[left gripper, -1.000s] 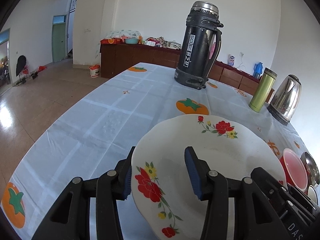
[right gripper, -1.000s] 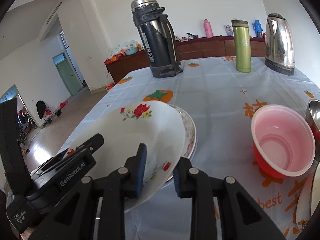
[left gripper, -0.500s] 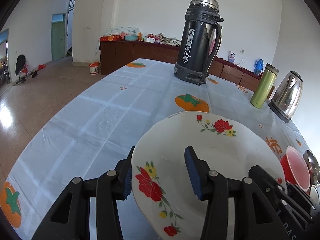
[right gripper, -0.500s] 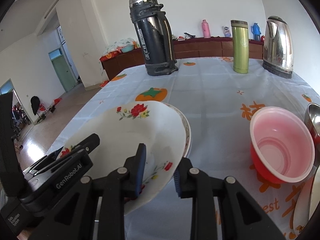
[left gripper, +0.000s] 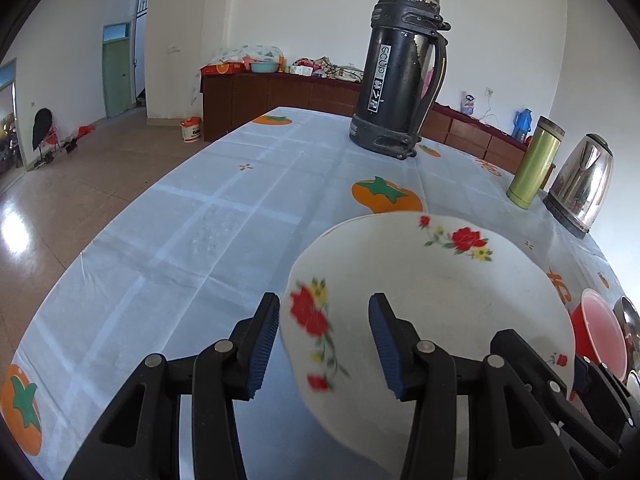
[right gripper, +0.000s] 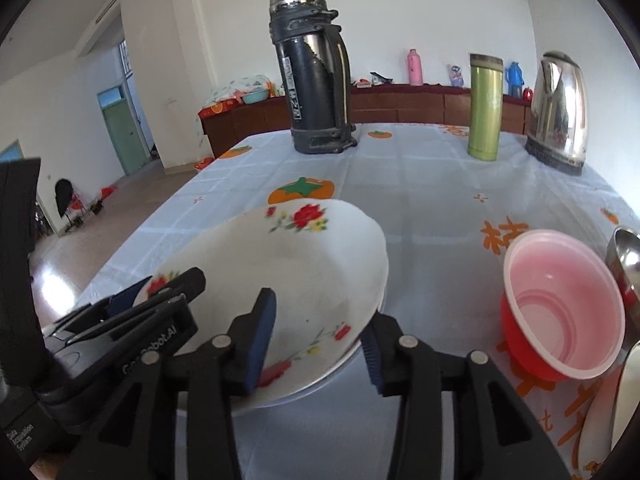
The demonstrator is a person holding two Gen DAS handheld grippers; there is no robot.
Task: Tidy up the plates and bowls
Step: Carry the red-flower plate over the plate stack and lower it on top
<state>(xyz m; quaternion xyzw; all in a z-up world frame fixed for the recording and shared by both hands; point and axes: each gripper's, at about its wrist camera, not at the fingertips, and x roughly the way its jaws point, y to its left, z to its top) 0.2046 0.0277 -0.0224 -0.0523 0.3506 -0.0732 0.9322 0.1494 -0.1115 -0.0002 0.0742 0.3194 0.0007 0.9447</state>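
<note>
A: Where is the plate?
B: On the cloth, near edge of the table, with both grippers at its rim. It is white with red flowers, and its edges are blurred in both views.
A: The left gripper?
B: Jaws wide, one pad left of the rim, the other over the plate's face. No clamp on it that I can see.
A: And the right gripper?
B: Also spread wide. The left pad is over the plate's inside, the right pad outside the rim; whether either touches, I cannot tell.
A: What else is near?
B: A red bowl with a pink inside stands right of the plate, apart from it. Behind are a black flask, a green tumbler and a steel kettle, all upright
</note>
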